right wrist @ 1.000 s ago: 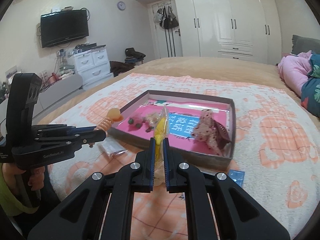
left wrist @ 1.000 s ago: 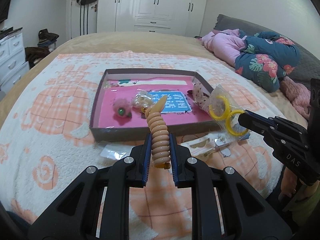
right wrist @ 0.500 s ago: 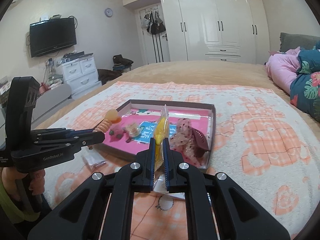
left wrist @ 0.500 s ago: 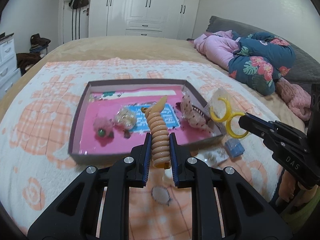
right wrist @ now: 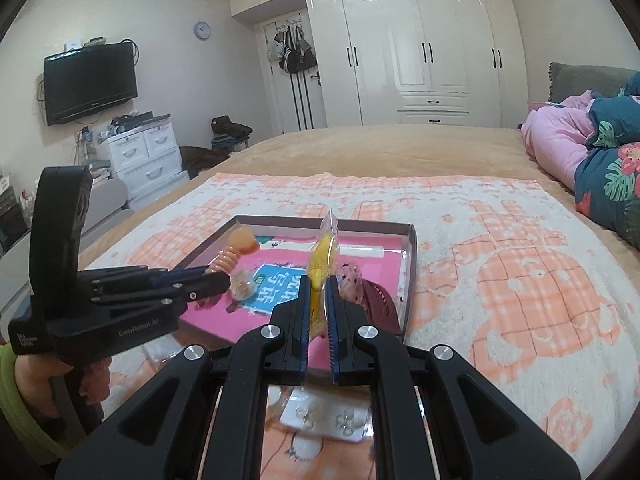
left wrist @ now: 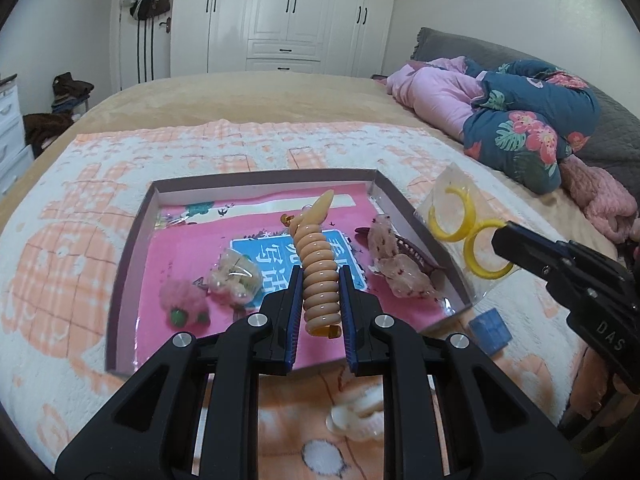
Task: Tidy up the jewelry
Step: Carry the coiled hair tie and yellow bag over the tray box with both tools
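Your left gripper [left wrist: 320, 300] is level and pointed forward over the near edge of the shallow tray [left wrist: 132, 248], its jaws closed on the lower coils of a peach spiral hair tie [left wrist: 318, 276], which stands nearly upright between the pads with its tapered end above the tray's pink floor. In the right wrist view, your left hand [right wrist: 60, 376] grips the handle from below, and the gripper body reaches in horizontally from the tray's left edge. Your right gripper [right wrist: 318, 300] is also held level, aimed at the tray's near-right corner, jaws clamped on a clear packet of yellow hoop earrings [right wrist: 324, 256]; in the left wrist view the packet [left wrist: 466, 236] hangs in the air just outside the tray's right edge, pinched at its lower right. Inside the tray lie a pink fuzzy item [left wrist: 182, 300] near the left wall, a clear bagged trinket [left wrist: 236, 276] beside it, a speckled fabric hair piece [left wrist: 396, 268] and a dark claw clip [left wrist: 416, 252] by the right wall. The tray rests on an orange-and-white blanket [left wrist: 80, 184] spread over the bed. A small blue packet [left wrist: 490, 326] lies on the blanket just off the tray's near-right corner, and a card of small earrings [right wrist: 324, 420] lies under your right gripper.
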Tool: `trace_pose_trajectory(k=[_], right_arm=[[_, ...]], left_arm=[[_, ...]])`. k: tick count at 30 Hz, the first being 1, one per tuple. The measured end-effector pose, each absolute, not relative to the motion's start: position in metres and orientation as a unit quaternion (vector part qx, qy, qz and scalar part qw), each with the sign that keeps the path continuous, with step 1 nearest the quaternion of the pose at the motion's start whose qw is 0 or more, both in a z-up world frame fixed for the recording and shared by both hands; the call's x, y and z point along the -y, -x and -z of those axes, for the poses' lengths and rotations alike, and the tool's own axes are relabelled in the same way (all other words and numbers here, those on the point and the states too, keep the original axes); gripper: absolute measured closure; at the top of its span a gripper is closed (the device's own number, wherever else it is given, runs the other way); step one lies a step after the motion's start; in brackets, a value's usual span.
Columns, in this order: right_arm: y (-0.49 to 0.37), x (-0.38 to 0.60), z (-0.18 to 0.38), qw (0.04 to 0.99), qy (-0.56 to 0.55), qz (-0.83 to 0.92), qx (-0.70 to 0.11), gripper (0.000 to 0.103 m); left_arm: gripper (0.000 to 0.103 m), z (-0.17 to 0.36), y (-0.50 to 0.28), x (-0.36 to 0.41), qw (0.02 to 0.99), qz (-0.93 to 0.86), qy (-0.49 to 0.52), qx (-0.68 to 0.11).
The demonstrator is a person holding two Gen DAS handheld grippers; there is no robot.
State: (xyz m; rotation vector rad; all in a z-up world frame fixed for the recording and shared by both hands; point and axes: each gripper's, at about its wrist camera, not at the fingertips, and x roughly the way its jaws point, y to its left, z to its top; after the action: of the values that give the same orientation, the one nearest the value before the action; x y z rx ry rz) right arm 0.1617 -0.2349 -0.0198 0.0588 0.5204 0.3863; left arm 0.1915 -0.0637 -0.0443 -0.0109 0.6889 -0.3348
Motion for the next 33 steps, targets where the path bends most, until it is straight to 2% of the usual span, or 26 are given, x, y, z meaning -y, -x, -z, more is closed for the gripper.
trace_pose_trajectory(k=[19,33], right_arm=[[-0.211,0.211,0.037,0.941,0.005,-0.190,-0.279,0.095],[-0.229,0.197,0.069,0.923,-0.004,-0.203,-0.328,0.095]], left_arm=[[0.092,0.077,-0.224,0.056,0.916,0.151,0.018,-0.372],[0.092,0.089,-0.229,0.049,0.910,0.143,0.026,-0.388]])
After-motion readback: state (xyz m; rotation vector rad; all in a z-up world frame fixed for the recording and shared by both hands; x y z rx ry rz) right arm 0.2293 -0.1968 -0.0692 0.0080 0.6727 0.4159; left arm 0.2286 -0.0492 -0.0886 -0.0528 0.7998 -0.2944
